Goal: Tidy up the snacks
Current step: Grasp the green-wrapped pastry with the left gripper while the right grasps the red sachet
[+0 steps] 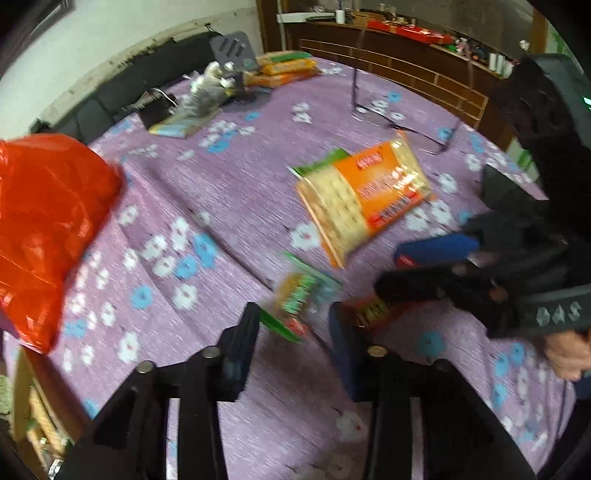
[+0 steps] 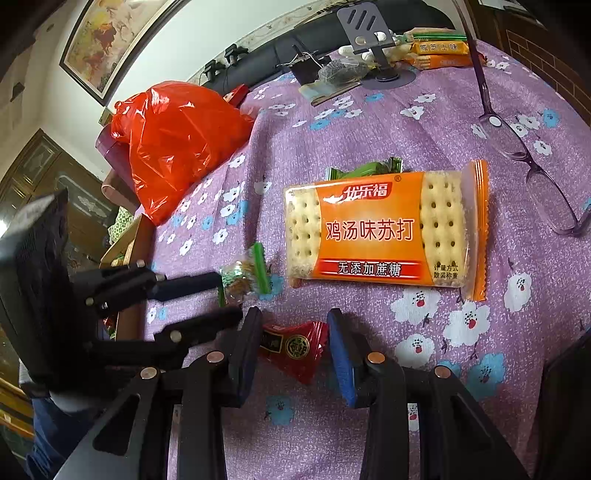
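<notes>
On the purple flowered tablecloth [image 2: 480, 110] lies a big orange soda-cracker pack [image 2: 373, 229] [image 1: 365, 199], with a green packet [image 2: 369, 168] partly under its far edge. My right gripper [image 2: 293, 314] [image 1: 389, 271] is shut on a small red snack packet [image 2: 295, 347] [image 1: 373, 314], with a pad against each end. My left gripper [image 1: 293, 314] [image 2: 231, 299] comes in from the left. A small green snack packet [image 1: 295, 299] [image 2: 243, 273] sits blurred at its fingertips, close to one finger and clear of the other.
A red plastic bag [image 2: 173, 144] [image 1: 48, 221] bulges at the table's left edge. Glasses [image 2: 517, 147] [image 1: 406, 122] lie far right. At the back stand a phone holder [image 2: 365, 22] and stacked cracker packs [image 2: 439, 50] [image 1: 284, 66]. A hand [image 1: 569, 354] holds the right gripper.
</notes>
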A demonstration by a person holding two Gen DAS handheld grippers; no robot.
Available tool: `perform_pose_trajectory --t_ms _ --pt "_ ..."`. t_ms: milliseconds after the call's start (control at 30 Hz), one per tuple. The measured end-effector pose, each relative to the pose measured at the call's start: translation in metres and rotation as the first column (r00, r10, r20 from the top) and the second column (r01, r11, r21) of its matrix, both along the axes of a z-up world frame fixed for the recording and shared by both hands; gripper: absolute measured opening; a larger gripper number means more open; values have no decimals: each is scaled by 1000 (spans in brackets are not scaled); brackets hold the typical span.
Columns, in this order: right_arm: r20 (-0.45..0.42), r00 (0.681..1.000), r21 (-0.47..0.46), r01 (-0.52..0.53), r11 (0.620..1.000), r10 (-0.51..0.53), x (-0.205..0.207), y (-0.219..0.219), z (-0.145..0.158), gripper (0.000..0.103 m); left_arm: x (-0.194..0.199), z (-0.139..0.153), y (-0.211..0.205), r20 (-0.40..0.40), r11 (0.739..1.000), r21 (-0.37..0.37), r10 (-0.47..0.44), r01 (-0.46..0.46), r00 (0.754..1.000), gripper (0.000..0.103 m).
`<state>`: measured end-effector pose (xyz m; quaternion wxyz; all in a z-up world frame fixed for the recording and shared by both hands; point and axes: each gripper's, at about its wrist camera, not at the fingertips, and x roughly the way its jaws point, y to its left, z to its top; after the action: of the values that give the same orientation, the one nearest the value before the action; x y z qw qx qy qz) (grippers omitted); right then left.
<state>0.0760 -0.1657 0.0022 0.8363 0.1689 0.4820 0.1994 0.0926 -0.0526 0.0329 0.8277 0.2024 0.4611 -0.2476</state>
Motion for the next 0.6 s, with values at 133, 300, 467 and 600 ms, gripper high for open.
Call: perform_pose_trajectory --t_ms 133,300,467,600 --pt "-13 1000 -1 -8 1000 8 -1 1 0 40 2 1 -12 65 999 47 -10 7 998 40" --pt "16 997 31 72 997 -72 -3 -19 7 40 -2 -8 -38 95 989 131 -87 74 992 40" --pt "27 999 36 39 999 -40 -3 -15 9 40 -3 -12 -37 95 988 144 -68 53 993 36" --pt "35 999 47 26 999 -27 0 -13 9 40 -5 -14 -16 79 994 99 28 -36 996 34"
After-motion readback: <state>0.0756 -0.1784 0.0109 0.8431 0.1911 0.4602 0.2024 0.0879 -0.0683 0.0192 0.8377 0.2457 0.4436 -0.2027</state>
